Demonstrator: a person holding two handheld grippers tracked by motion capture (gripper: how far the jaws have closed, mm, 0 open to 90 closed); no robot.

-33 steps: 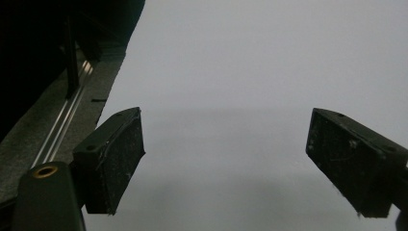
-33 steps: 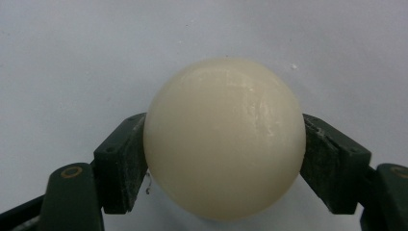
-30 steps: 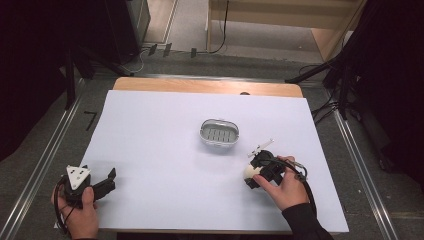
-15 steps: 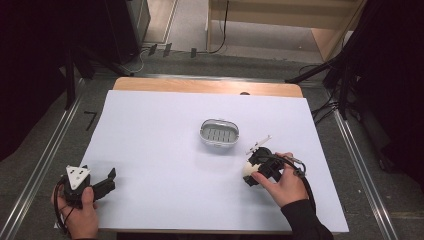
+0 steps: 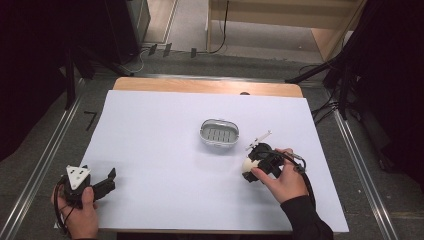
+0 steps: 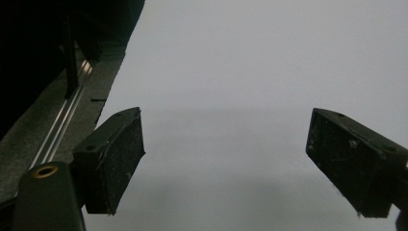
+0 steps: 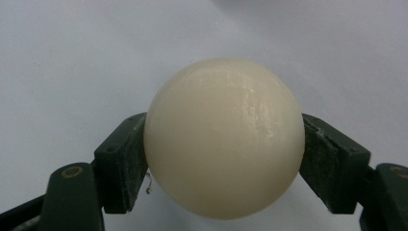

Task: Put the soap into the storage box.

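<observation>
Dark curtains and grey carpet are ringing a wooden table (image 5: 150,84) that is wearing a pale lavender-white sheet (image 5: 165,145) over nearly its whole top, with a strip of bare wood showing along the far edge at twelve o'clock. Near the middle of the sheet, slightly toward one o'clock, a small oval metal dish with a slatted grey floor (image 5: 219,133) is sitting by itself. Just beside it, toward four o'clock, the person's right hand (image 5: 281,176) is gripping the right gripper (image 5: 248,165), which is pointing toward nine o'clock and lying low over the sheet. Its black jaws are pressing in on both sides of a smooth cream-white ball (image 7: 224,137), which is bulging well out above and below the pads (image 7: 126,161) in the right gripper view; from the high view the same ball is showing as a pale spot at the gripper's tip, near the dish but apart from it. Far off at seven o'clock, close to the near-left corner of the sheet, the left hand (image 5: 80,212) is holding the left gripper (image 5: 111,179), its grey three-cornered plate facing up. Its jaws are standing wide apart with nothing between them, only bare sheet spreading out beyond the pads (image 6: 115,159) in the left gripper view.
</observation>
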